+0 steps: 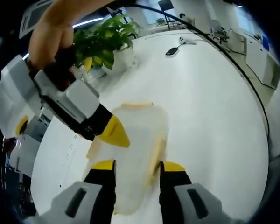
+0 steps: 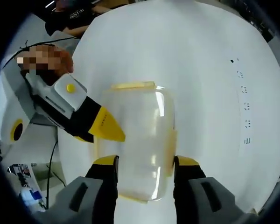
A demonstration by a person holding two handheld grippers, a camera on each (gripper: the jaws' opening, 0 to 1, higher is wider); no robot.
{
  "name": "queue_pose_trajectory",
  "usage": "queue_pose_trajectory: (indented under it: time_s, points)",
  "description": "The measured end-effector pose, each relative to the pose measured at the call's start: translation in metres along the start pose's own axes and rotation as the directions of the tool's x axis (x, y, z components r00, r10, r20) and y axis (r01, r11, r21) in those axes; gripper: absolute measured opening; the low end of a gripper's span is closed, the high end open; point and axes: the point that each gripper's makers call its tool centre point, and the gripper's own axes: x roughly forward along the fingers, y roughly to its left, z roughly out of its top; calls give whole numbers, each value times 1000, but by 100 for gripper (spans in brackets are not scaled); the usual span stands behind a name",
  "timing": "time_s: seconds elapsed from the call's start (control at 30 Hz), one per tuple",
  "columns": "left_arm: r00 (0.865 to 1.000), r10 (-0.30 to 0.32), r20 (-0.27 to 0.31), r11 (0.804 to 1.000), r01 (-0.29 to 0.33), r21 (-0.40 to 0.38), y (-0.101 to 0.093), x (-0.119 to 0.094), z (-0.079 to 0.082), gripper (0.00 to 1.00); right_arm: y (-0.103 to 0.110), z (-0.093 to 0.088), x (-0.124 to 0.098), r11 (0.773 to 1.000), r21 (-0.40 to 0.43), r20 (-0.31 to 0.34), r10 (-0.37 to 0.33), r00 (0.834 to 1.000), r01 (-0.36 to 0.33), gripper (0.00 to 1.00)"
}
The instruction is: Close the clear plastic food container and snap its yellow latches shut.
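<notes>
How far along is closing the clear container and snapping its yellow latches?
Done: the lid appears to sit on the clear container on the white table.

In hand: the right gripper straddles the container's near end with open jaws, while the left gripper presses its closed tip at one long side.

Left: whether any yellow latch is snapped down can't be judged; at least some likely remain.

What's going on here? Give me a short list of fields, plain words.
surface: white table
object: clear container with yellow latches, lid on
left gripper: jaws open, either side of the container
right gripper: jaws open, either side of the container
background: plant, black cable
</notes>
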Motion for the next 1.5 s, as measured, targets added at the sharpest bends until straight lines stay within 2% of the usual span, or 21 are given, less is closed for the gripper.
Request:
queue_pose_trajectory:
  time_s: [0.17,0.2,0.27,0.37,0.6,0.63,0.67,0.7,0.87,1.07,1.3,1.37,1.43,1.47,1.5]
  points:
    - [1000,5,3,1000,-5,31,-3,2,0,28,2,0,2,1000,-3,-14,-4,1000,3,44]
    - [1000,29,6,999,-29,45,2,-1,1,28,1,1,2,1000,5,-15,-3,1000,3,44]
    - [1000,19,8,999,-19,29,4,-4,1,28,0,1,2,1000,3,-12,0,1000,0,44]
    - [1000,11,10,999,-11,41,4,-3,1,28,-3,2,2,1000,-2,-2,5,1000,-5,43]
    - [1000,9,29,999,-11,45,4,-4,1,29,-3,1,4,998,-5,49,67,997,-67,41]
    - [1000,2,29,999,-4,50,2,-4,1,29,0,1,6,995,-9,39,96,995,-95,41]
    - [999,-22,23,998,21,56,-4,-3,0,29,3,-8,6,994,9,-13,113,993,-113,39]
    - [1000,-6,28,998,4,65,-4,3,1,29,2,-1,8,994,-17,22,112,993,-112,39]
    - [999,-4,40,998,2,55,-13,4,3,29,-5,2,9,993,-26,-41,112,993,-113,40]
    - [999,-9,44,999,6,52,-9,-2,3,29,3,0,9,992,-40,-38,114,993,-116,41]
    - [999,-21,33,997,18,71,-11,-3,4,30,10,2,8,994,-51,-3,92,996,-92,42]
    - [999,-20,27,997,18,73,-11,-4,4,30,11,3,6,996,-70,-8,57,998,-57,42]
    - [1000,-22,19,996,20,92,-11,-4,4,30,15,5,4,990,-138,-6,-11,1000,10,42]
    - [1000,-24,18,995,22,97,-11,-4,4,30,8,8,2,989,-144,-5,-45,999,44,42]
    - [1000,-28,13,993,26,119,-12,-4,4,30,12,7,1,987,-150,-1,-65,998,64,42]
